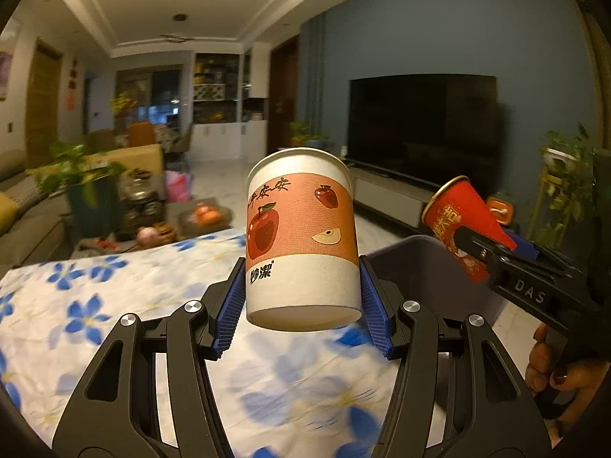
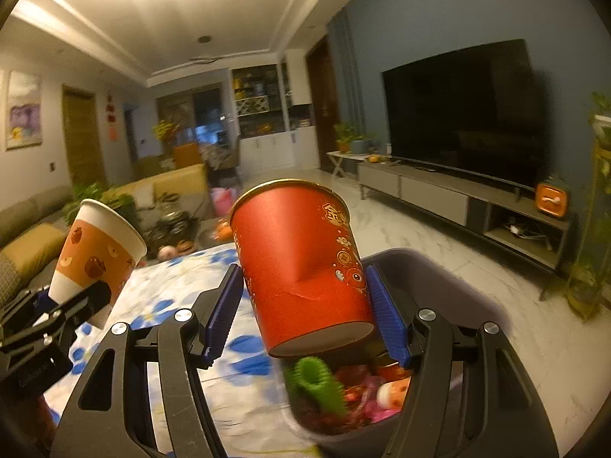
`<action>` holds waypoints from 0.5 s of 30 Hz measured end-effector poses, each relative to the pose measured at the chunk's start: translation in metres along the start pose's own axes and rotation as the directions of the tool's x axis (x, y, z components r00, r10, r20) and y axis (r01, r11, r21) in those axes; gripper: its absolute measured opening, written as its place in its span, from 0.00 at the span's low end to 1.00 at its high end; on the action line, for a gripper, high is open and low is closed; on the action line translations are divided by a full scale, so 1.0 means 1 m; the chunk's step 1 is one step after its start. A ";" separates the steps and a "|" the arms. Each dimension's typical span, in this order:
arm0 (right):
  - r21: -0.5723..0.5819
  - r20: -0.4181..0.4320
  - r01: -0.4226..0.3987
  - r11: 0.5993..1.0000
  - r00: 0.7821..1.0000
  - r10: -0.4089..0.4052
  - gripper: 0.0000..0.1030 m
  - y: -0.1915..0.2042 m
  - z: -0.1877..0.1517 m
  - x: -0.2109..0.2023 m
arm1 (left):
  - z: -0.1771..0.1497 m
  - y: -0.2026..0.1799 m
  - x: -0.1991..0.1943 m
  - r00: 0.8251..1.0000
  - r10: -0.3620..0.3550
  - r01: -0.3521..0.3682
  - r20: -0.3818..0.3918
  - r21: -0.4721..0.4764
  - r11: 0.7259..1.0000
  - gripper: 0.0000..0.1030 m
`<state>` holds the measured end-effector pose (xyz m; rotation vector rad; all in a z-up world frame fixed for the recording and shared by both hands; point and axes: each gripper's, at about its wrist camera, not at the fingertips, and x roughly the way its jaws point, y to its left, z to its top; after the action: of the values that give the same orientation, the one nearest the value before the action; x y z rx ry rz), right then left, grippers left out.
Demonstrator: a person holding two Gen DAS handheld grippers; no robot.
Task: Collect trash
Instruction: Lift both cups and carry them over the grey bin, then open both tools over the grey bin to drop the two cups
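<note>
Left gripper (image 1: 301, 286) pinching white apple-print paper cup (image 1: 301, 236) upright, in air over floral tablecloth (image 1: 95, 305) near its far right edge. Right gripper (image 2: 305, 305) clamped on red paper cup (image 2: 301, 267), tilted, right above dark trash bin (image 2: 439, 278) at table's right edge. Bin already has green toy (image 2: 317, 385), colourful junk inside.

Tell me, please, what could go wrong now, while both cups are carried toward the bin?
1. The red cup is tilted and dented between the right gripper fingers; it may slip and land on the flowered tablecloth.
2. The bin already holds much trash, so a dropped cup might bounce out.
3. The white apple cup in the left gripper is near the other gripper; they could collide.
</note>
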<state>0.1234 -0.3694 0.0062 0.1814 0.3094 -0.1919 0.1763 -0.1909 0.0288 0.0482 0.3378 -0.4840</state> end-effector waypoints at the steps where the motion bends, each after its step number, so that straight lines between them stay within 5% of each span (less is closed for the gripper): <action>1: 0.013 0.006 0.017 1.000 1.000 -0.017 0.62 -0.009 0.001 0.000 | 0.001 -0.008 0.006 1.000 -0.022 0.022 0.002 0.008 1.000 0.54; 15: 0.097 -0.001 0.110 0.989 0.994 -0.111 0.63 -0.055 -0.003 0.017 | -0.009 -0.066 0.079 0.979 -0.195 0.198 -0.062 0.047 0.979 0.54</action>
<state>0.1269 -0.4249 -0.0107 0.2601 0.3064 -0.3172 0.2088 -0.2832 -0.0031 0.0806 0.3873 -0.6882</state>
